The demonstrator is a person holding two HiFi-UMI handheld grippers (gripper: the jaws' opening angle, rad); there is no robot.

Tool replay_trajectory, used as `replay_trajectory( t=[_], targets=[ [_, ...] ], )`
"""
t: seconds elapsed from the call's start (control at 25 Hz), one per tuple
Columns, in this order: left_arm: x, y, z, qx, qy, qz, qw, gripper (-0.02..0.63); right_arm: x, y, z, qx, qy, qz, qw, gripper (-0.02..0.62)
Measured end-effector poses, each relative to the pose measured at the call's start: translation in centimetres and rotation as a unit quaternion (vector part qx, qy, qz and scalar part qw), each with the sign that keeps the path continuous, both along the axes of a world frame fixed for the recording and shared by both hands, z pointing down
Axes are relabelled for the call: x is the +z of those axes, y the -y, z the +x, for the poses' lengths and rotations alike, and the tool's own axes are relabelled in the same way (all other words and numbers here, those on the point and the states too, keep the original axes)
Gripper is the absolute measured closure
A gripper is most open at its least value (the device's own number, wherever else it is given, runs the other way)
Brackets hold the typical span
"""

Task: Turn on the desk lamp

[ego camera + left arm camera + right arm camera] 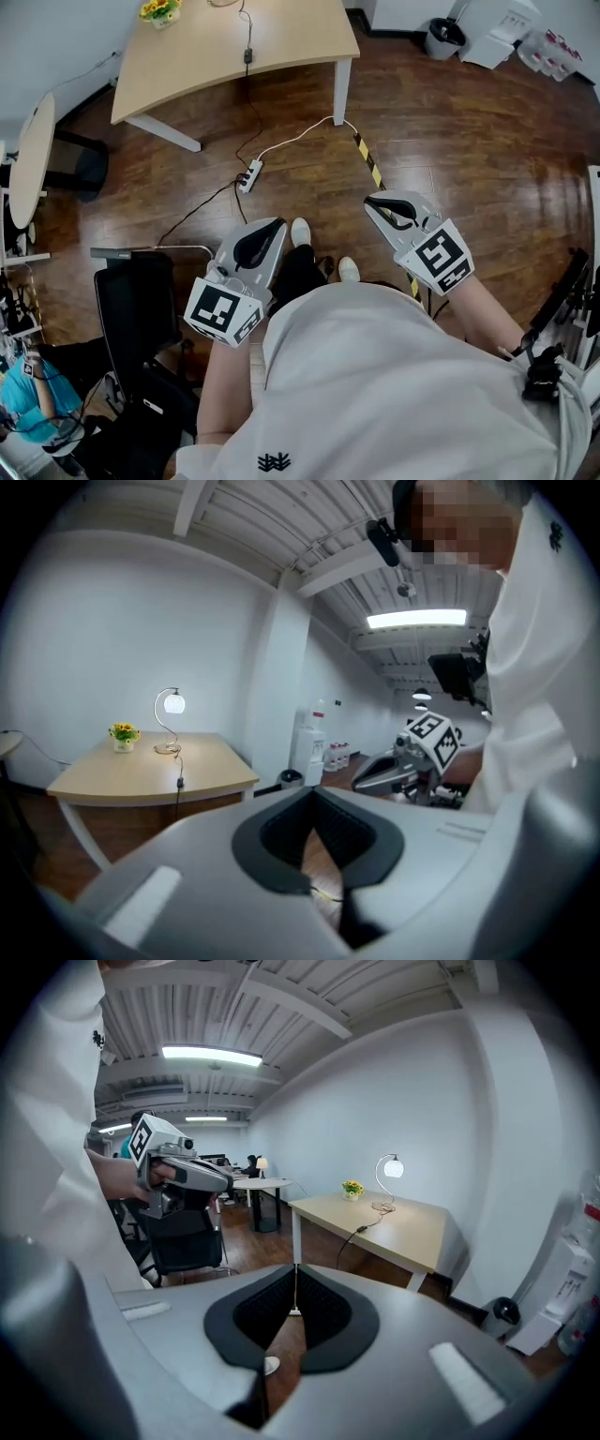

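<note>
My left gripper (277, 224) and right gripper (371, 201), both closed and empty, sit well short of the desk (234, 52); desk lamp (172, 705) (glowing) on it, power strip (249, 175) on the floor before it

On the wooden desk (234, 47) stand yellow flowers (160, 9); a white power strip (249, 175) lies on the floor (469, 169).

Bright ceiling light (417, 619), glowing desk lamp (173, 703) (fisheye-dark corners)
</note>
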State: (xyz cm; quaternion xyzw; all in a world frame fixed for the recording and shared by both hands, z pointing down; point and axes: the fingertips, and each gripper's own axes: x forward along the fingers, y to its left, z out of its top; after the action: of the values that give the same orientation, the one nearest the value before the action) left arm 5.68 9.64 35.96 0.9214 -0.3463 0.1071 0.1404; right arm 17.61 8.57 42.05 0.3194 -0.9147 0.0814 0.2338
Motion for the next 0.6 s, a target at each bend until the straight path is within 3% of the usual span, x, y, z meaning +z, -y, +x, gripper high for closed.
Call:
replay_trajectory(
  t=[0.32, 0.6],
  targets=[
    [-0.4, -7.2, 0.5, -0.007, 0.029, -0.017, 0.9994, 0.586, 0.0, -5.9, 0.7, -0.006, 0.027, -0.011, 1.000, 0.589],
    [-0.9, -9.9, 0.0, 0.031, 0.017, 0.001, 0.9994, 0.586, -0.5, -7.8, 0.0, 0.028, 0.025, 0.004, 0.999, 0.589]
  ],
)
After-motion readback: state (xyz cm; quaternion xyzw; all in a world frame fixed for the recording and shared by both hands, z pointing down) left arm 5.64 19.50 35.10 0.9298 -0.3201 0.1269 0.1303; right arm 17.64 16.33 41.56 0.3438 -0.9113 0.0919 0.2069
